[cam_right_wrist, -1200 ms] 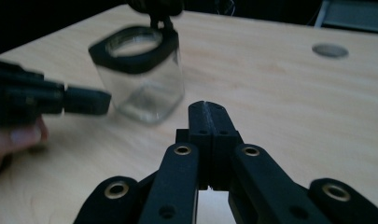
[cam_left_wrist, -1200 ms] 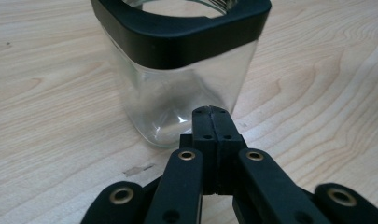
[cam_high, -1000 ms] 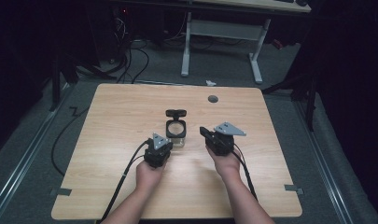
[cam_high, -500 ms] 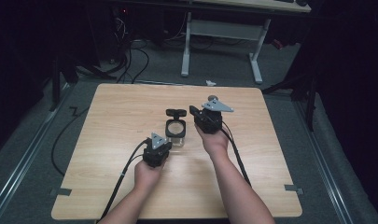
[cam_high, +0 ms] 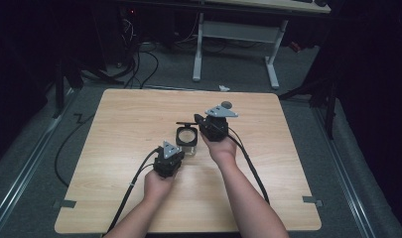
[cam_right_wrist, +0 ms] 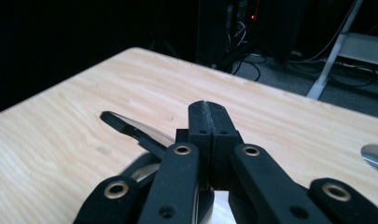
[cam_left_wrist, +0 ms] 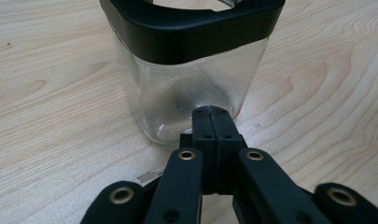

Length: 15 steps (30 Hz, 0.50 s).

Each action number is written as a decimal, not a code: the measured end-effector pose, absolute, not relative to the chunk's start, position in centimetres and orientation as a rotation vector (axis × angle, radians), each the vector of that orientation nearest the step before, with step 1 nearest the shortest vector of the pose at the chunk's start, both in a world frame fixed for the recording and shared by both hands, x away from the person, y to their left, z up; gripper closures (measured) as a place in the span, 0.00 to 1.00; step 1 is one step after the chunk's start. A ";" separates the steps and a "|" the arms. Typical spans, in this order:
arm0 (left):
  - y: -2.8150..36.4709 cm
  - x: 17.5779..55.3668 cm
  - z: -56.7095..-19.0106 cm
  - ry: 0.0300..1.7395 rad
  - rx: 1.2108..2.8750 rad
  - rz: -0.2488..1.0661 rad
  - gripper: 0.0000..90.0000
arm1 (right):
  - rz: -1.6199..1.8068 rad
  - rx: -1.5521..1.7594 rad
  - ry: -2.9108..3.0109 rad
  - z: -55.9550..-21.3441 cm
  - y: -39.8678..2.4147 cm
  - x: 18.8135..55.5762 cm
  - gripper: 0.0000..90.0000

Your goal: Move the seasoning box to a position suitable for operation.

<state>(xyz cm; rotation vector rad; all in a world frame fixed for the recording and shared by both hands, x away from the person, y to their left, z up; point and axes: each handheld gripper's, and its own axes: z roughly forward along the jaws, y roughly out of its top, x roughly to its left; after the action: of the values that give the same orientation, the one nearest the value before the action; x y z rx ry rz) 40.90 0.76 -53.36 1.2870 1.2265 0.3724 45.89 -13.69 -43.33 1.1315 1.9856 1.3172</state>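
Left gripper (cam_high: pixel 174 151): near centre of the wooden table (cam_high: pixel 114 124), jaws pressed together, tips just beside the base of a clear jar (cam_left_wrist: pixel 186 79) with a black rim.

Right gripper (cam_high: pixel 201 121): farther, right of the jar, jaws pressed together, empty, beside the jar's raised black lid (cam_right_wrist: pixel 135 128).

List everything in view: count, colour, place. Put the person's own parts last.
Jar: one, clear glass with a black rim, mid-table between the grippers.
Flip lid: one, black frame, open at the jar's far side.
Small disc: one, grey, far part of the table; what it is cannot be told.
Table: one, light wood.
Desk frame: one, white legs, on the floor beyond the table.
Left gripper: one, black, jaws shut, tips at the jar's lower wall.
Right gripper: one, black, jaws shut, beside the jar.
Forearms: two, entering from the bottom.
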 end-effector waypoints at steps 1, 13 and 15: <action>0.8 40.9 -53.4 1.227 1.288 0.373 1.00 | 1.317 1.131 1.986 -43.3 -13.7 45.9 1.00; 0.8 40.9 -53.3 1.234 1.282 0.375 1.00 | 1.292 1.162 1.987 -45.8 -15.5 43.5 1.00; 0.8 40.9 -53.3 1.231 1.293 0.379 1.00 | 1.293 1.169 1.981 -46.0 -16.1 43.2 1.00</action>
<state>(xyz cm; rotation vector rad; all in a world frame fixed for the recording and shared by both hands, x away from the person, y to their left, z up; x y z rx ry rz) 40.90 0.77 -53.34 1.2932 1.2309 0.3794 43.15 -16.07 -45.95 1.1688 1.9808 1.2927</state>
